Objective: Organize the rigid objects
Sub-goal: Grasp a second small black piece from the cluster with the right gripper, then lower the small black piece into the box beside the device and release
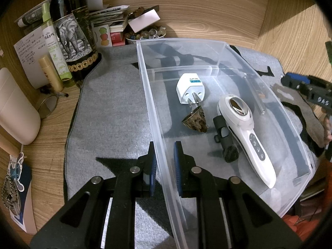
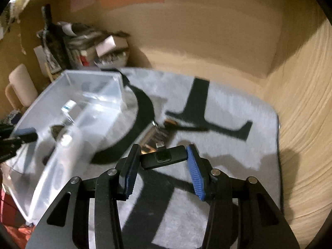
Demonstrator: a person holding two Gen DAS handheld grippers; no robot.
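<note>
The right tool (image 2: 161,158) clamps a black clip-like device (image 2: 164,157), long axis crosswise. The clear bin (image 2: 68,112) lies to its left. The left tool (image 1: 165,155), narrowly parted, straddles the bin's near-left wall.

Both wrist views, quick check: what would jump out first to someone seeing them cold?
First, the clear plastic bin on the grey mat, its near wall sitting between the fingers of the left gripper. Inside lie a white plug adapter, a white handheld device and a small black tool. In the blurred right view, the right gripper clamps a small black gadget above the mat, right of the bin.
</note>
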